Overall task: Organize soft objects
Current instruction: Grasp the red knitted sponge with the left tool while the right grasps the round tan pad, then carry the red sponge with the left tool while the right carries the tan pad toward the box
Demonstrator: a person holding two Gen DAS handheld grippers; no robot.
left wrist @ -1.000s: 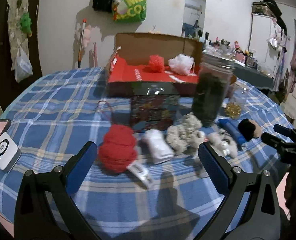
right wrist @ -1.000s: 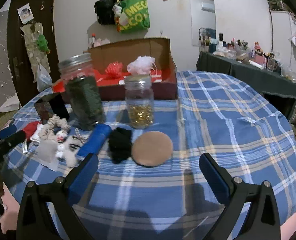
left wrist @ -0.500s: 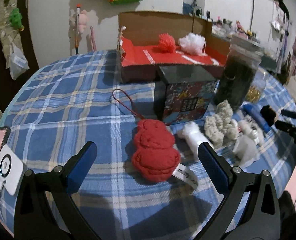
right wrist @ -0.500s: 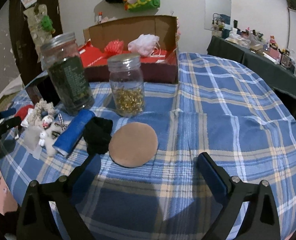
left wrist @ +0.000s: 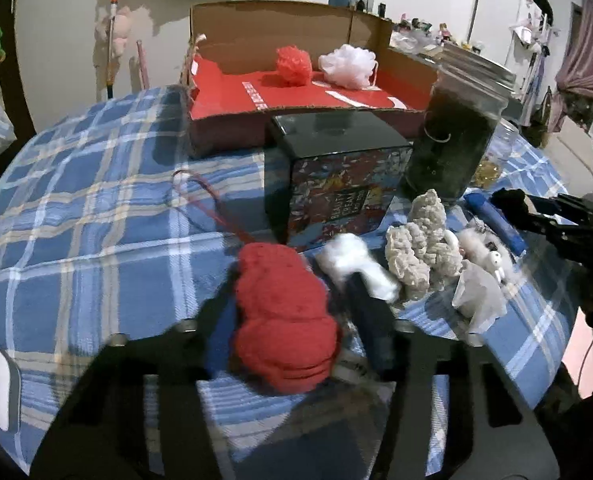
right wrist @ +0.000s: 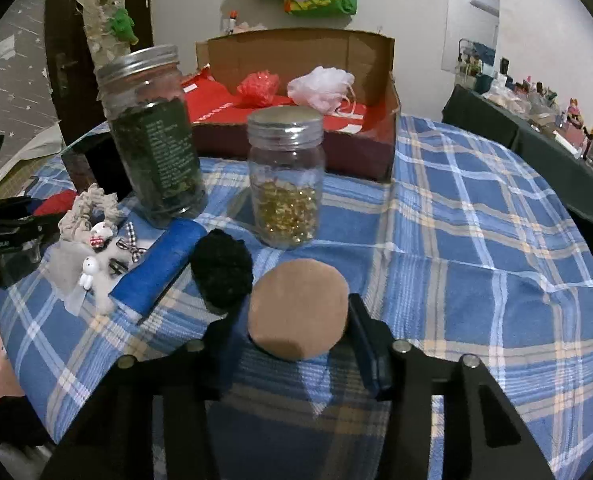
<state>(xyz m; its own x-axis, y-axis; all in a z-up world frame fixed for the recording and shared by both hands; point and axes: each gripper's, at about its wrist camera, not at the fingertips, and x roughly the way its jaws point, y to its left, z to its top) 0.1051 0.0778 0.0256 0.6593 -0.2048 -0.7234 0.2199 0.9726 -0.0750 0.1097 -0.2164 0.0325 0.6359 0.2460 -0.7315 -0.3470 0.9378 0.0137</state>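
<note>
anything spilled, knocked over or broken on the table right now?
Nothing stands out. Both jars stand upright with lids on: the dark jar and the gold-bead jar. The soft items lie loose on the tablecloth, unsorted but intact. Two mesh puffs sit in the cardboard box.

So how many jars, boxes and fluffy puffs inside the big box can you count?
Jars: 2, the dark-filled jar and the jar of gold bits
Boxes: 2, the cardboard box and the black box
Puffs in the cardboard box: 2, the red puff and the white puff
Total: 6
</note>
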